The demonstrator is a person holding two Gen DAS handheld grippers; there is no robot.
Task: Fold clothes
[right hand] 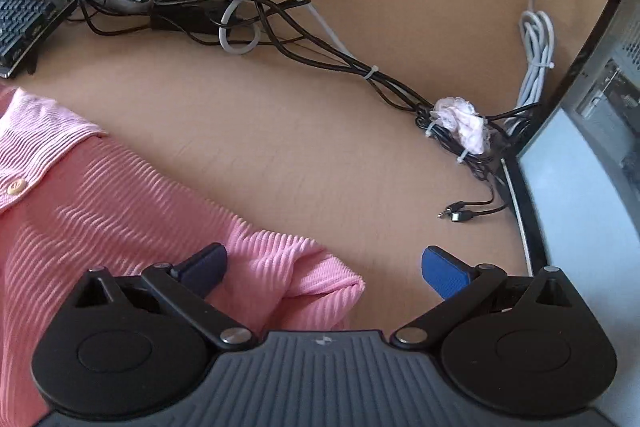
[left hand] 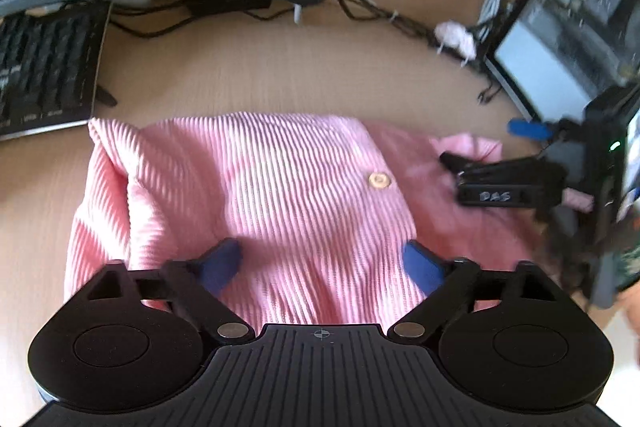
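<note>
Left wrist view: pink ribbed cardigan (left hand: 256, 187) lies rumpled on the worktop (left hand: 280, 67), left tongs (left hand: 322, 263) and right tongs (right hand: 324, 267) both wide open, holding nothing; soft, light, floppy knit, so I'd pinch hem or sleeve edge.

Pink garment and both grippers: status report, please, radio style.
Left gripper open over the pink garment. Right gripper open at its sleeve end. Garment bunched, unfolded. Cable bundle and keyboard nearby, clear of it.
</note>
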